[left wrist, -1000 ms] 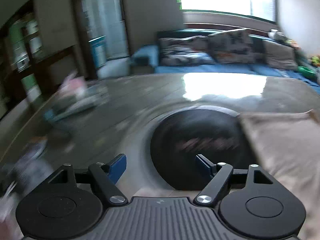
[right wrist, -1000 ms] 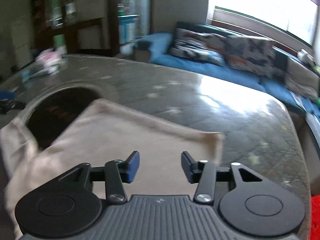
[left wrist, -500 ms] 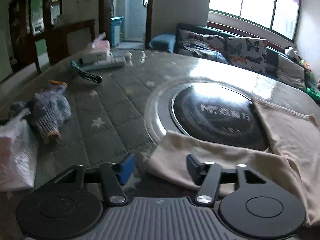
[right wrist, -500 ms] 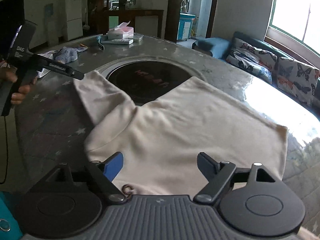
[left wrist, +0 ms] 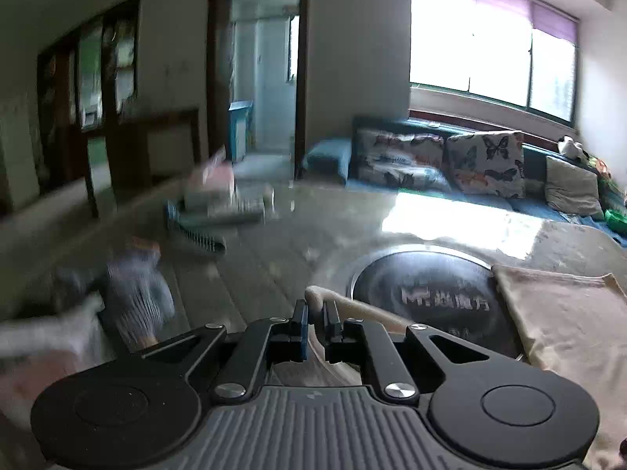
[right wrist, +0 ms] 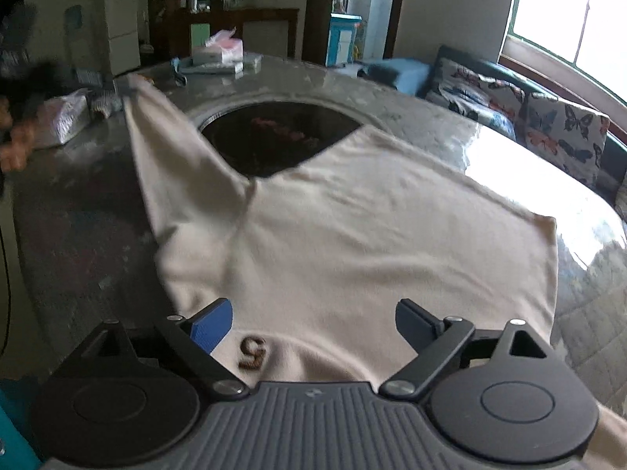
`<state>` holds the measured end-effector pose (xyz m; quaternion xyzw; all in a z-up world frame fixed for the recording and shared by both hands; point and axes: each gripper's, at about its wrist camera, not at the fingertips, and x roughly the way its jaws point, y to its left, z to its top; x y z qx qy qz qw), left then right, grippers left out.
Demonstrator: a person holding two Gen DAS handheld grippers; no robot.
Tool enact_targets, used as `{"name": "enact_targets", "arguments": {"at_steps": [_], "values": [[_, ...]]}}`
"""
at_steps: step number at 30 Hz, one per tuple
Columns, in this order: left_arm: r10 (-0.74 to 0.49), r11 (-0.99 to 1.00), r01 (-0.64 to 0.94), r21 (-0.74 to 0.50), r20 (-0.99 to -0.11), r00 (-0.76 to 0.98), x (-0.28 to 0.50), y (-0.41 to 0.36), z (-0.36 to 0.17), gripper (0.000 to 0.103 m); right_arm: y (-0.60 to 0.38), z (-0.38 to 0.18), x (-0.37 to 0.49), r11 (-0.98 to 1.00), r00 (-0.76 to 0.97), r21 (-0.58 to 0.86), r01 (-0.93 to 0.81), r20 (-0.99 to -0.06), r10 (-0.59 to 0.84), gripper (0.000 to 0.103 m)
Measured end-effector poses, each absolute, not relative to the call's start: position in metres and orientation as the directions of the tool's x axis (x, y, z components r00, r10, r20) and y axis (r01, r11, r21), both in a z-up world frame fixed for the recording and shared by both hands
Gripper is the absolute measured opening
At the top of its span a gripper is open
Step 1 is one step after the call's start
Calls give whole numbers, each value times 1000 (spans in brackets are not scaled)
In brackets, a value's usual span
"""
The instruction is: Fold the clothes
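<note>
A cream long-sleeved shirt (right wrist: 372, 235) lies spread on the round table, with a brown "5" patch (right wrist: 252, 356) near its close edge. One sleeve (right wrist: 168, 149) stretches up and away to the left, its end raised off the table. In the left wrist view my left gripper (left wrist: 315, 309) has its jaws closing tight onto that sleeve end (left wrist: 352, 307), and the pads pinch the cloth. My right gripper (right wrist: 313, 309) hovers over the shirt's near edge. Its jaws are opening wide, with cloth below them and nothing pinched.
A dark round inset (left wrist: 427, 301) sits in the table's middle, partly under the shirt. A tissue box (right wrist: 219, 49), a knitted blue-grey cloth (left wrist: 137, 293) and a white bag (right wrist: 62, 121) lie at the far left. A sofa with cushions (left wrist: 486, 160) stands behind.
My left gripper has shut on the sleeve end and raised it off the table. My right gripper has opened wider and come in low over the shirt's near edge.
</note>
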<state>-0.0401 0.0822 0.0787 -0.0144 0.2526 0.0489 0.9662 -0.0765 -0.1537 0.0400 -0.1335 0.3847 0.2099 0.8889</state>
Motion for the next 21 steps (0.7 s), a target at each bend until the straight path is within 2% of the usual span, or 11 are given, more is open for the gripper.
{"name": "enact_targets", "arguments": {"at_steps": [9,15,18,21], "values": [[143,988,-146,49,-647,749,-27,94,29,8,-162,36,-81,885,602,-58,-461,-754,264,93],[167,984,-163,68,-662,731,-29,99,27,9,-172,43,-86,890,606,-26,-456,-741,289,93],[175,983,-171,73,-672,720,-28,99,29,17,-180,46,-88,898,617,-11,-440,-730,293,94],[198,978,-196,76,-652,732,-31,98,40,21,-196,51,-95,914,638,4,-405,-715,286,94]]}}
